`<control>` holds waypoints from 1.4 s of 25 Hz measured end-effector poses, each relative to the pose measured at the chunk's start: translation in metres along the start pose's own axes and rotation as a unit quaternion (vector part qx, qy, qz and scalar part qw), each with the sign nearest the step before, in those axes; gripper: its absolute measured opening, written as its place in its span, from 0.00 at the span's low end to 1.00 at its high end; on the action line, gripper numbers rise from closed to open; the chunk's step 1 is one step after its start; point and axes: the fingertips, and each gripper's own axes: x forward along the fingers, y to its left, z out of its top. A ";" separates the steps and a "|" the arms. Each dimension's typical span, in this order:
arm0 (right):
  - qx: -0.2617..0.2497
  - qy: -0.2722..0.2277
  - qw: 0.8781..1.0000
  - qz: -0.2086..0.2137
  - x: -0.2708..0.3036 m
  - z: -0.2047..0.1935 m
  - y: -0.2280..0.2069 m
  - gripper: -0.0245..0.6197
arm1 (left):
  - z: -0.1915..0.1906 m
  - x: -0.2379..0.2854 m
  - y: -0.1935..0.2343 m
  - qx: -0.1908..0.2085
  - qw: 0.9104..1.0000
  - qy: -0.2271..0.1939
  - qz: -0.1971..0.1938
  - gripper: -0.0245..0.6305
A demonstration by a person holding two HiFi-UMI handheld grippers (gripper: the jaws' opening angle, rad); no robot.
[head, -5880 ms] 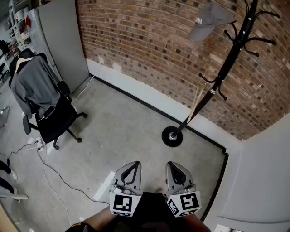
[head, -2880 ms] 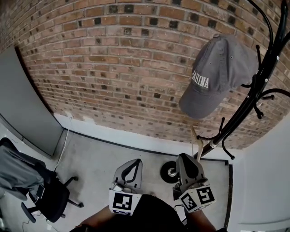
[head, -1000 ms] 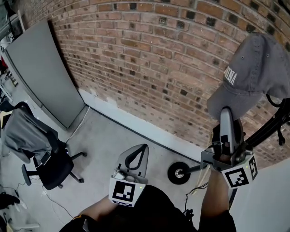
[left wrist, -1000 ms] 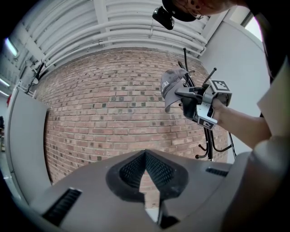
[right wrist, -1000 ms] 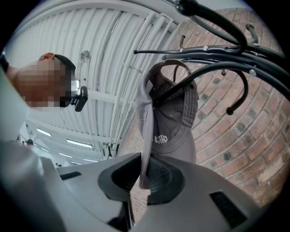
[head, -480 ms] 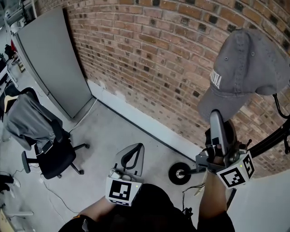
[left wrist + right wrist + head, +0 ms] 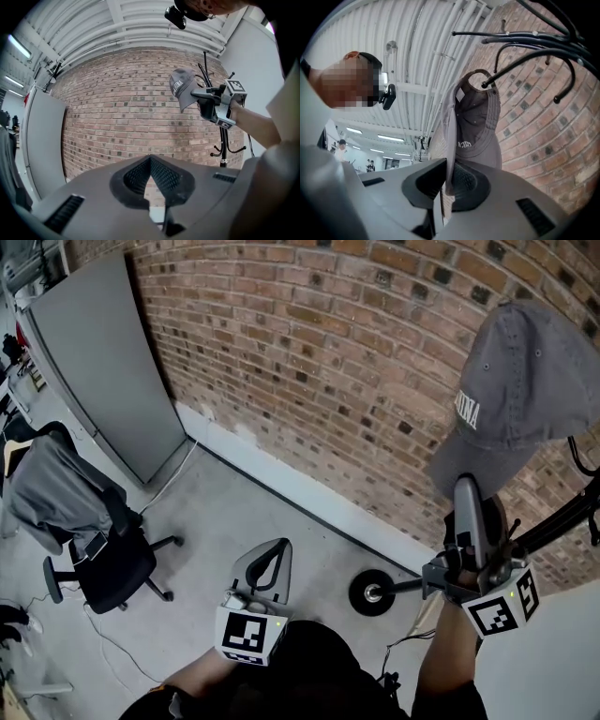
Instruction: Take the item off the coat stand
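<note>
Here, the right gripper [image 7: 466,488] pinches the brim of the grey cap [image 7: 525,371], its jaws closed on the brim's edge. The cap rises straight ahead of those jaws, its back opening caught on a hook [image 7: 485,84] of the coat stand [image 7: 562,515] beyond them. The left gripper [image 7: 274,554], jaws together and empty, hangs low, well apart from it. From overhead, the crown hides that hook.

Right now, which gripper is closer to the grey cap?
Right. The right gripper grips the cap by its brim; the left gripper hangs low, well away from it.
</note>
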 end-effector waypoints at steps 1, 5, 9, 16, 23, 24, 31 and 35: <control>-0.019 0.002 1.000 0.002 0.003 0.008 0.003 0.09 | 0.001 0.000 -0.002 0.001 1.000 -0.001 -0.005 0.08; -0.076 0.022 0.997 0.026 0.017 0.029 0.016 0.09 | 0.002 0.000 -0.007 0.002 1.000 -0.009 -0.015 0.08; -0.062 0.041 0.996 0.052 0.031 0.020 0.028 0.09 | 0.003 -0.003 -0.002 -0.001 1.000 -0.008 -0.008 0.08; 0.082 0.102 0.990 0.056 0.023 -0.084 0.044 0.09 | -0.005 -0.018 0.021 -0.007 1.000 0.005 0.017 0.08; 0.208 0.138 0.967 0.043 -0.012 -0.178 0.067 0.09 | -0.031 -0.027 0.032 -0.007 0.999 0.031 0.012 0.08; 0.220 0.143 0.964 0.038 -0.017 -0.188 0.070 0.09 | -0.035 -0.029 0.032 -0.007 0.999 0.036 0.009 0.08; 0.276 0.189 0.942 0.000 -0.050 -0.253 0.107 0.09 | -0.073 -0.052 0.049 -0.018 0.998 0.067 -0.009 0.08; 0.284 0.219 0.933 -0.023 -0.062 -0.280 0.136 0.09 | -0.102 -0.066 0.053 -0.048 0.991 0.116 -0.042 0.08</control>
